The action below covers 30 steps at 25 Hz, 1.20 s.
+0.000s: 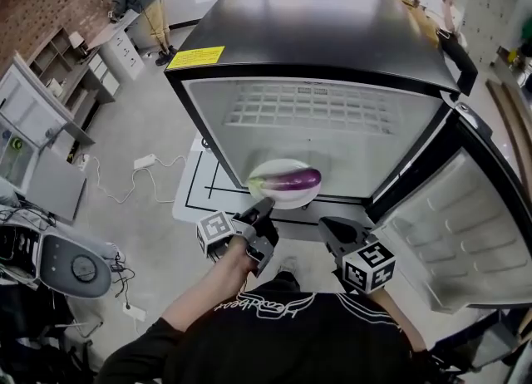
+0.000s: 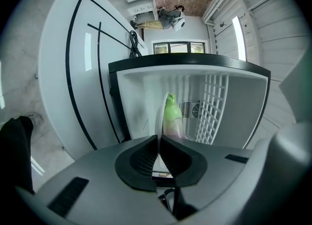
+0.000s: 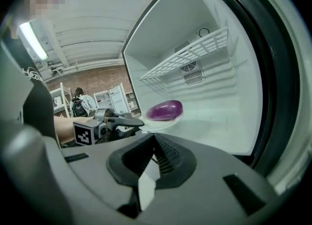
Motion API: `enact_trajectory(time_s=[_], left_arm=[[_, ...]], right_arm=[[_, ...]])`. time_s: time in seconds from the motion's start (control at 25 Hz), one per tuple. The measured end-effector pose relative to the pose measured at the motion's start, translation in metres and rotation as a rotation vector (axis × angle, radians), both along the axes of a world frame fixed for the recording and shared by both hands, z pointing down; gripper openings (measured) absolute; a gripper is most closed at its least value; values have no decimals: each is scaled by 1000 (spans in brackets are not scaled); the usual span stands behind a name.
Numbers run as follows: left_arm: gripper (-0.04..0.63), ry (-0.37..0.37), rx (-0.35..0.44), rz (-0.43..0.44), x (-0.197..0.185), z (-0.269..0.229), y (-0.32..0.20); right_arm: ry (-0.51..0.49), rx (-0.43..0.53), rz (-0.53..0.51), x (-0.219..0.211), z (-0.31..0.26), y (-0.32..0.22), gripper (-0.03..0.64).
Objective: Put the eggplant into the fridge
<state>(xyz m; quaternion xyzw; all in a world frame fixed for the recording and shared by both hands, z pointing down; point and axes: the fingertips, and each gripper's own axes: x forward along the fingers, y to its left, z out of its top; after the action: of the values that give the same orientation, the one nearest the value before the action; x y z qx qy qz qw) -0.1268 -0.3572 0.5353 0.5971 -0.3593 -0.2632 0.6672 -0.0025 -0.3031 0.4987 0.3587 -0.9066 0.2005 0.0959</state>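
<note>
One glossy purple, green-capped eggplant [image 1: 291, 179] on white plate [image 1: 285, 200] gripped by left claw [image 1: 268, 203]; right claw [image 1: 326, 224] seemingly closed.

My eggplant [image 1: 293, 179] is lying on its side across the middle of a white plate [image 1: 281, 200]. It is glossy purple, and its green stalk end is pointing toward my left hand-held gripper [image 1: 267, 203], which is pinching the plate's near rim. The fridge [image 1: 316, 33] is standing open, its door swung to the right.
</note>
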Motion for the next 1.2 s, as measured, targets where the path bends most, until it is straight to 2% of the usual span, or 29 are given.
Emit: enact_trajectory(time_s=[0.68,1.2], left_arm=[[25,-60,-123,-1,13,37,-41],[25,-75,-165,-10,17,42,-65]], right_arm=[[17,-26,36,-1,12,-29,6],[-5,-44,75,6,15,-39,6]])
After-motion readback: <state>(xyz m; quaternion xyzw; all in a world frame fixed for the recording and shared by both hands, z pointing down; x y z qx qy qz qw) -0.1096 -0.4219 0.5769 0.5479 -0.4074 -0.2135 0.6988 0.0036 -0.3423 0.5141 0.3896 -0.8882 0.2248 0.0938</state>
